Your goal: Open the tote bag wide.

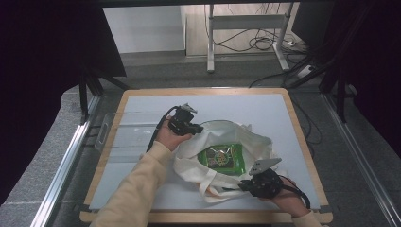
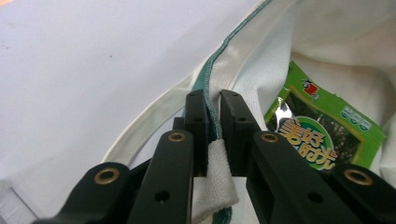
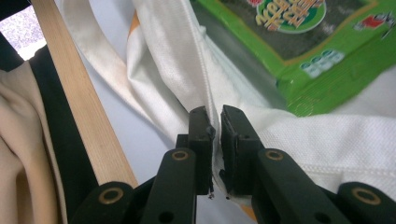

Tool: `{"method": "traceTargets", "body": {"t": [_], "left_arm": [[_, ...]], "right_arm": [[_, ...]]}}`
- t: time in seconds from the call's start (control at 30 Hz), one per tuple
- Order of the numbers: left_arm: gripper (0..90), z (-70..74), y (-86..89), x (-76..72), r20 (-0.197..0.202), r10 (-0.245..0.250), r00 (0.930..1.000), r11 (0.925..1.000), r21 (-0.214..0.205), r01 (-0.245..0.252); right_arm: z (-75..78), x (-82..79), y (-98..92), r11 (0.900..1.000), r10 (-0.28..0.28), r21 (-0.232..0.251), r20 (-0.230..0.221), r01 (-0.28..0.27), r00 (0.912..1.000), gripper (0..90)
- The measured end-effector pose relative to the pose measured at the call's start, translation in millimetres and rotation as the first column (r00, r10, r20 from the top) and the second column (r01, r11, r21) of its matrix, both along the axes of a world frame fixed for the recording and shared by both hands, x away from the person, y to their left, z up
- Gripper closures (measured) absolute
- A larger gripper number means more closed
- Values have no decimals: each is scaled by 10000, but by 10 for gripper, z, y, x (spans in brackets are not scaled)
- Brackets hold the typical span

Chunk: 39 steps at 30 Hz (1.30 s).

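A white cloth tote bag [image 1: 215, 137] lies open in the middle of the table with a green snack packet [image 1: 221, 158] inside it. My left gripper [image 1: 199, 128] is shut on the bag's far left rim; the left gripper view has the green-stitched rim [image 2: 212, 70] pinched between the jaws, with the packet [image 2: 317, 128] to the right. My right gripper [image 1: 242, 186] is shut on the bag's near rim. In the right gripper view the white cloth [image 3: 177, 70] runs between the jaws and the packet [image 3: 299, 42] lies beyond.
The bag's handles [image 1: 208, 194] trail toward the table's wooden front edge [image 1: 189, 217]. A clear plastic tray [image 1: 123, 135] lies at the left of the grey mat [image 1: 283, 123]. Beyond the table is a metal stand [image 1: 210, 42] with cables on the floor.
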<state>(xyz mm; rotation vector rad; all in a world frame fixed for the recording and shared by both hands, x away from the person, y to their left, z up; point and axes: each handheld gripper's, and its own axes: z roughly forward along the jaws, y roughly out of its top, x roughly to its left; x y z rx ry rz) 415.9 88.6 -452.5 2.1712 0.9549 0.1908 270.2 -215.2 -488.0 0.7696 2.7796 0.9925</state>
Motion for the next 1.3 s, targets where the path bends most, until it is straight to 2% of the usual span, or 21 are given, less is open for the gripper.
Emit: {"method": "traceTargets", "body": {"t": [0.17, 0.43, 0.47, 0.6, 0.67, 0.73, 0.8, 0.83, 0.9, 0.97, 1.13, 1.3], "left_arm": [[824, -16, 44, 38, -74, 37, 10000, 10000, 24, -37], [821, -10, 34, 9, -95, -68, 9999, 10000, -46, 68], [821, -12, 21, -4, -92, -17, 10000, 9997, -238, 15], [819, 2, 25, -38, -76, -98, 9999, 9996, -271, 96], [817, 17, 34, -56, -55, -219, 9997, 9995, -247, 218], [808, 46, 49, -80, -28, -557, 9984, 9984, -83, 557], [769, 77, 46, -124, 36, -787, 9969, 9969, -50, 787], [741, 103, 30, -176, 210, -753, 9969, 9968, -248, 758], [663, 163, 31, -254, 410, -843, 9956, 9956, -363, 858], [614, 225, 45, -331, 695, -969, 9929, 9947, -291, 991], [515, 359, 84, -538, 1152, -1219, 9858, 9905, -488, 1282], [464, 422, 111, -708, 1330, -1389, 9813, 9870, -626, 1482]], "right_arm": [[-32, 1, -5, 10000, 7, 1, -24, -7, 10000, 815], [-38, 3, -12, 9999, 115, 62, 37, -116, 9999, 804], [-39, 3, -12, 9998, 155, 77, 77, -155, 9999, 800], [-35, 0, -10, 9998, 167, 111, 59, -167, 9998, 786], [-29, -2, -6, 9998, 177, 125, 71, -178, 9998, 771], [-20, -3, -4, 9996, 219, 149, 94, -220, 9997, 744], [-9, -3, 2, 9992, 313, 241, 100, -315, 9995, 683], [-4, -4, 4, 9990, 334, 295, 84, -337, 9994, 657], [10, -7, 7, 9983, 419, 407, 86, -422, 9991, 599], [25, -15, 11, 9973, 483, 546, 188, -492, 9987, 539], [132, -29, -15, 9952, -27, 982, 640, -36, 9979, 428], [256, -17, -72, 9883, -546, 1474, 959, 401, 9939, 375]]}}
